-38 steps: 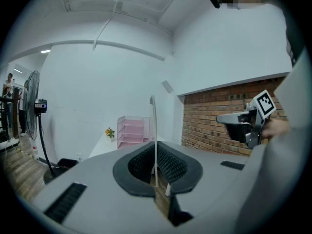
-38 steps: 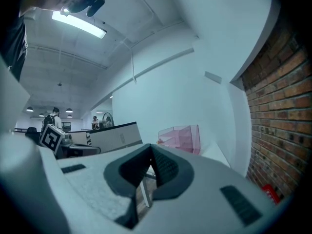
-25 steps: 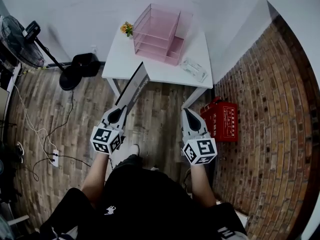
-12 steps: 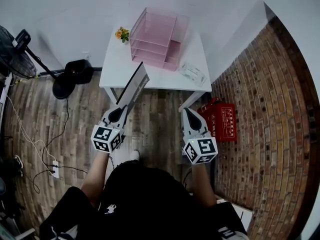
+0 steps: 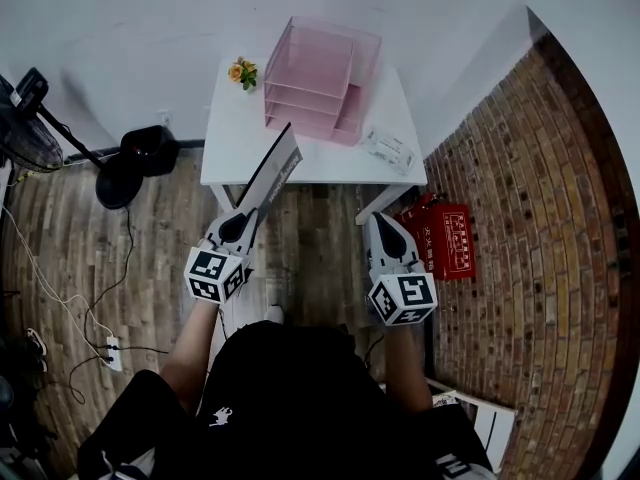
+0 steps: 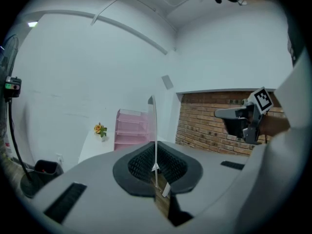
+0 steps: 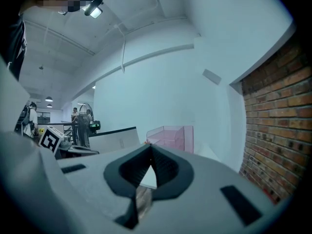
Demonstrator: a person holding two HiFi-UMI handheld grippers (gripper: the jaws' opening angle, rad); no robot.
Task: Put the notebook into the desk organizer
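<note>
Head view shows the left gripper (image 5: 243, 224) clamped on the notebook (image 5: 272, 173), held on edge at the desk's (image 5: 228, 133) near edge, short of the desk organizer (image 5: 315, 78) at its far edge, so insertion is not yet done; the right gripper (image 5: 386, 230) is closed, empty.

The desk organizer (image 5: 318, 73) is tinted translucent pink, on a white surface (image 5: 235, 143). The notebook (image 5: 272, 173) is shown white with a dark edge. Orange flowers (image 5: 240, 70) are seen at far left. The right wall (image 5: 530, 218) is patterned in red-brown brick.
</note>
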